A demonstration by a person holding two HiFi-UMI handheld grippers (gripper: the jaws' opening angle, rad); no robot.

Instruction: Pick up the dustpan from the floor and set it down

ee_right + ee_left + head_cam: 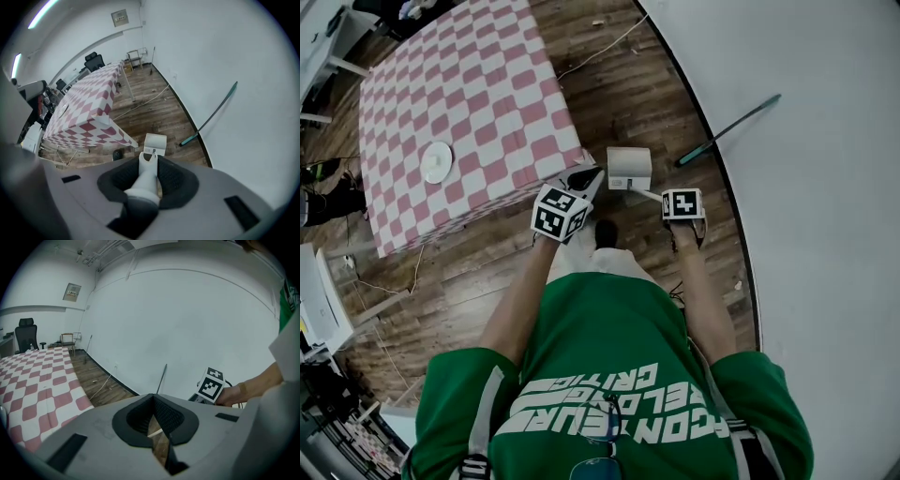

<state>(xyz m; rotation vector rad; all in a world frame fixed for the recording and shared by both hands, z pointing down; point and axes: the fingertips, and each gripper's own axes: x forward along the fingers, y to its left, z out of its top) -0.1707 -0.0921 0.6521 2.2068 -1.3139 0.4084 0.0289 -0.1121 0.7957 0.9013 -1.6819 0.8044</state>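
The right hand-held gripper (150,164) points steeply down with its jaws clamped on the white handle (146,180) of the dustpan (628,168). The pan hangs below it, just off the corner of the checked table (469,103) and apparently clear of the wooden floor (619,94). Holding the handle high probably lets the pan dangle freely for carrying. The left hand-held gripper (153,399) is beside it with its jaws pressed together on nothing, likely kept out of the way. A long-handled tool (727,131) leans against the wall nearby.
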